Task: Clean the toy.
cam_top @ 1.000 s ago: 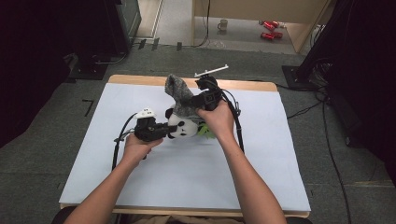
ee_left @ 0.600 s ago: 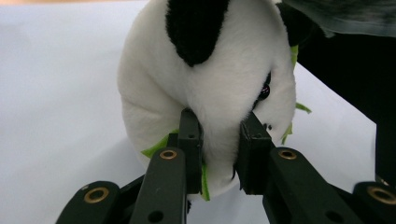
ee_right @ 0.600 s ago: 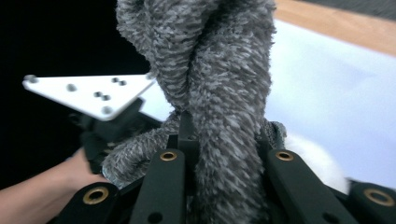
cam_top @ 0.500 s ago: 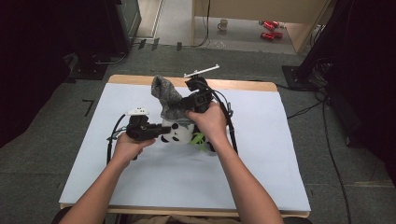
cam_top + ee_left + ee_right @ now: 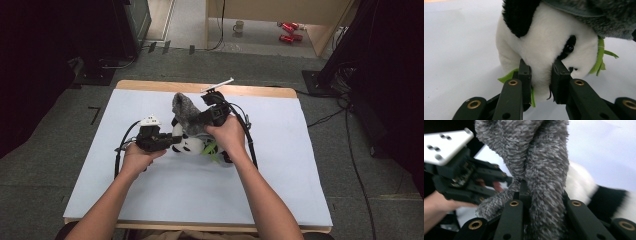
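At the middle of the white table [image 5: 280, 200], my left gripper [image 5: 540, 75] pinches one plush panda [image 5: 544, 47] by its white cheek, jaws pressed into the fur. My right gripper [image 5: 541, 197] is clenched on one fuzzy grey sock [image 5: 541, 157] (bunched, standing above the panda's head). Two grippers, two things, both gripped.
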The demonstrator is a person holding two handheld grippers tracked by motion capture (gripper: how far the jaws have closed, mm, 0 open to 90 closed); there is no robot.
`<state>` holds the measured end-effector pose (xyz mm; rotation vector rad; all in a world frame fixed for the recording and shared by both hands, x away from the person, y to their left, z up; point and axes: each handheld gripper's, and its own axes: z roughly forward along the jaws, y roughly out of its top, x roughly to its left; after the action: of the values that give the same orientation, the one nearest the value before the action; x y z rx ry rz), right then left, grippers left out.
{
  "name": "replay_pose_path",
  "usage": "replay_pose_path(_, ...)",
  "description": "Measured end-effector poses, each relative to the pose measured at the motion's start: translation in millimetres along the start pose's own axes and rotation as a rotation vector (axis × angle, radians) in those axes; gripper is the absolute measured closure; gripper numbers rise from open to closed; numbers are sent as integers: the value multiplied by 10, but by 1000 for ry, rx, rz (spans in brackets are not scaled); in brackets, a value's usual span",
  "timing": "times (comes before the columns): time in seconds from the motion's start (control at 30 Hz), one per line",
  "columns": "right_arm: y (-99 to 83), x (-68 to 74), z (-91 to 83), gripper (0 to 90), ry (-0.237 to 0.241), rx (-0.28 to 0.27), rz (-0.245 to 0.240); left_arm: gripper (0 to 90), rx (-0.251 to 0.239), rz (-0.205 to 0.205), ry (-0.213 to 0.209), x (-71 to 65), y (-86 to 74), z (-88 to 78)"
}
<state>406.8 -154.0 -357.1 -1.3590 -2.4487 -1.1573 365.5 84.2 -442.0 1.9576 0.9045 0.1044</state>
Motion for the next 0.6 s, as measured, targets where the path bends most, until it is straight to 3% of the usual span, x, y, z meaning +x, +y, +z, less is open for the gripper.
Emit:
replay_pose_path(0.13, -28, -66, -106, 762, -55, 25, -12, 740, 4, -1, 7, 9, -5, 2)
replay_pose_path(0.27, -58, -168, -228, 762, -106, 33, 8, 739, 3, 12, 11, 6, -9, 2)
replay_pose_path(0.37, -97, -253, -323, 760, -108, 19, 31, 737, 3, 25, 14, -2, -10, 3)
replay_pose_path(0.6, -218, -480, -574, 762, -117, -32, 84, 737, 12, 12, 16, 20, -13, 7)
